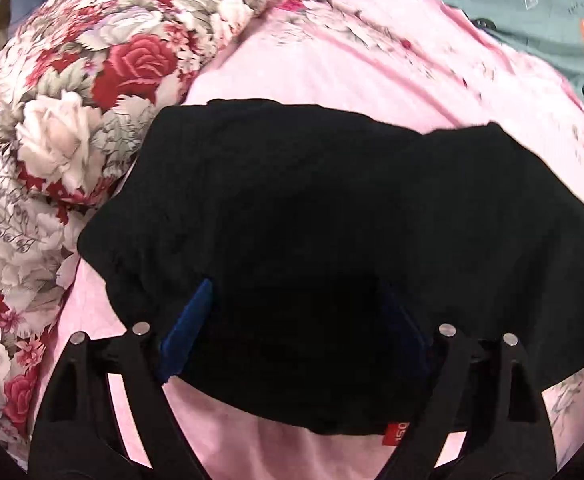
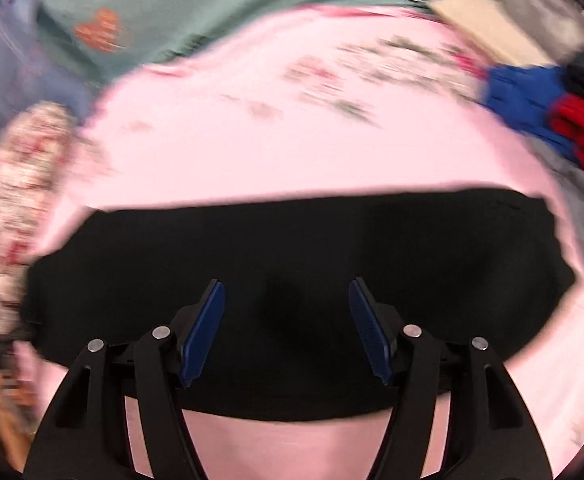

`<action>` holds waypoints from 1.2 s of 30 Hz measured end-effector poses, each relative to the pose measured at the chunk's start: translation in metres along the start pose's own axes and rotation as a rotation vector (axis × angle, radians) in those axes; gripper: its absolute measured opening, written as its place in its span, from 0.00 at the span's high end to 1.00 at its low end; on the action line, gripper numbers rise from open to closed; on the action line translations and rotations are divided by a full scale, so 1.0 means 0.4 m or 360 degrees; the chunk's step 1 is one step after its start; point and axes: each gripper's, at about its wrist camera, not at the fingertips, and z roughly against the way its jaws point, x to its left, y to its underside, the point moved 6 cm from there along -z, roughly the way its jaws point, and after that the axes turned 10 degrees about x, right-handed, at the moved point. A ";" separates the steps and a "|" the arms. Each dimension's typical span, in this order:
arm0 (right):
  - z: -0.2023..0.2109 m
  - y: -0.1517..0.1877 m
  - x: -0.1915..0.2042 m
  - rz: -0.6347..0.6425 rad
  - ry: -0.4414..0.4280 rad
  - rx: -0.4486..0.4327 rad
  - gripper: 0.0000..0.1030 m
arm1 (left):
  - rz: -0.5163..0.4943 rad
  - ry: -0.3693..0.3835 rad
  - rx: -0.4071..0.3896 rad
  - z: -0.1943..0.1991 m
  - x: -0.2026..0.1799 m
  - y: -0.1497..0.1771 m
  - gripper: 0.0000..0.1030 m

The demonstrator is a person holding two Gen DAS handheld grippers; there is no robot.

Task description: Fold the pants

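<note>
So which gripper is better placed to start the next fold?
Probably the left gripper: its open fingers already straddle the near edge of the black pants. The right gripper is open above flat cloth, blurred.

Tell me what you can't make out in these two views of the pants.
- Left gripper: in the left wrist view the pants cover its right finger, so grip is unclear.
- Red tag: print cut off by the fold.
- Right wrist view: motion blur smears the sheet print and the clothes pile.
- Pants folds: black, no detail.
</note>
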 end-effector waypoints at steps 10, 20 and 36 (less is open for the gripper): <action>-0.327 -0.229 0.481 0.0556 -0.0276 0.0281 0.39 | 0.0117 -0.0064 -0.0198 0.081 0.061 -0.071 0.13; -0.483 -0.231 0.586 0.0690 -0.0225 0.0440 0.90 | 0.0246 -0.0255 -0.0084 -0.021 0.128 -0.158 0.13; -0.316 -0.258 0.431 0.0508 -0.0248 0.0151 0.98 | 0.0519 -0.0342 -0.0024 -0.042 0.206 -0.157 0.02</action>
